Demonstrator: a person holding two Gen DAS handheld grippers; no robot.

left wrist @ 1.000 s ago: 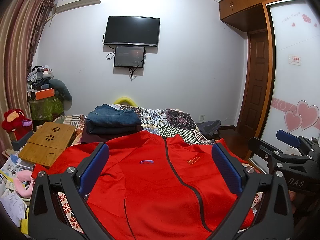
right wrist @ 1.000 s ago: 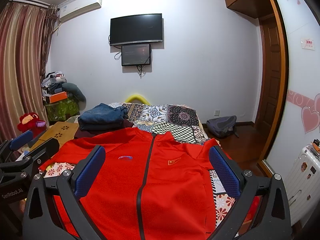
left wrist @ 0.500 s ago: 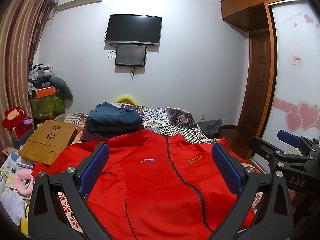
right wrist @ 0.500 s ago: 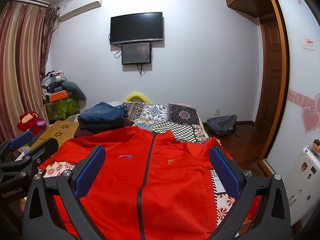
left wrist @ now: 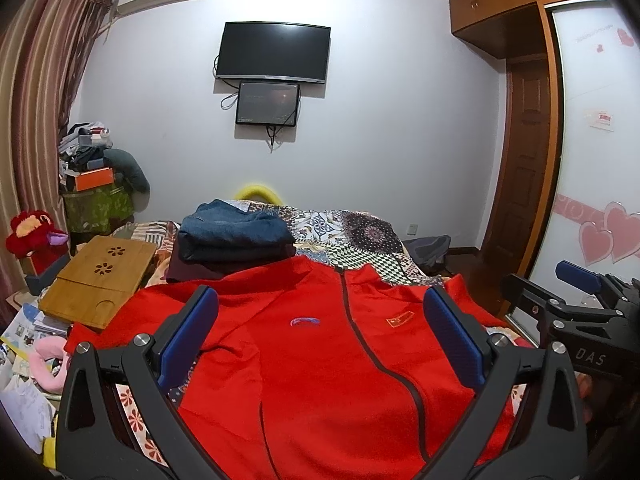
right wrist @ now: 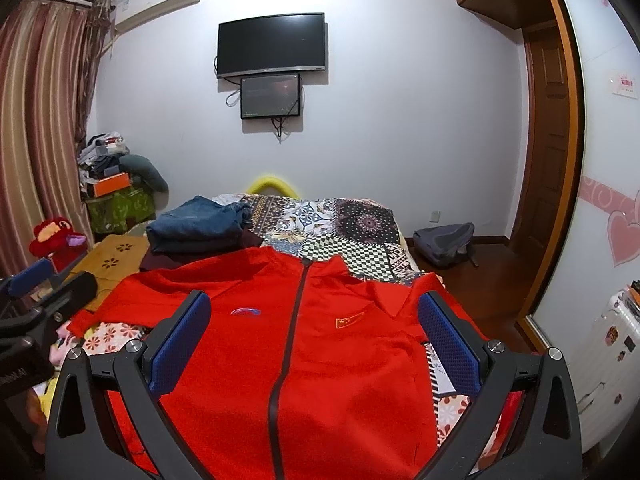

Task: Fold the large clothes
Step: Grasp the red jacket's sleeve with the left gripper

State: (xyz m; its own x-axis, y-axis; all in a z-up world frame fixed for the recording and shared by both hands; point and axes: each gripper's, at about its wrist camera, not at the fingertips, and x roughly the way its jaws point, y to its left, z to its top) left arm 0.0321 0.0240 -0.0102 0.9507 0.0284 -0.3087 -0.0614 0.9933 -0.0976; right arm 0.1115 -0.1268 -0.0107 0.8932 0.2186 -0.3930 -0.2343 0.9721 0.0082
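- Two stages show on the bed (left wrist: pixel 360 236): a stack of folded clothes (left wrist: pixel 234 236) sits at the far left of the patchwork cover, done with, while the red jacket (left wrist: pixel 332 360) lies spread open and unfolded nearer the cameras.
- No fold has been started on the jacket, as far as I can judge: it lies front up, its dark zip (right wrist: pixel 290 344) closed and running down the middle, the collar toward the far wall, both sleeves out to the sides.
- Left to do, by my reading: bring the sleeves in, fold the body over, then set it with the stack.
- Left hand-held gripper (left wrist: pixel 320 340) hangs above the near part of the jacket with its blue pads (left wrist: pixel 188 340) spread wide; nothing sits between them, and they are clear of the cloth.
- Right hand-held gripper (right wrist: pixel 314 344) is likewise wide and empty, poised over the jacket's chest, with the zip running roughly midway between its pads (right wrist: pixel 448 344).
- Each hand-held gripper shows at the edge of the other's view, so they are side by side at the near end of the bed.
- Jacket's left sleeve (left wrist: pixel 104 320) reaches toward the wooden lap tray (left wrist: pixel 100 276) at the bed's edge; the right sleeve (right wrist: pixel 424 292) lies near the opposite edge, above the floor.
- Hem of the jacket is hidden beneath the gripper frames, so I cannot tell how it lies.
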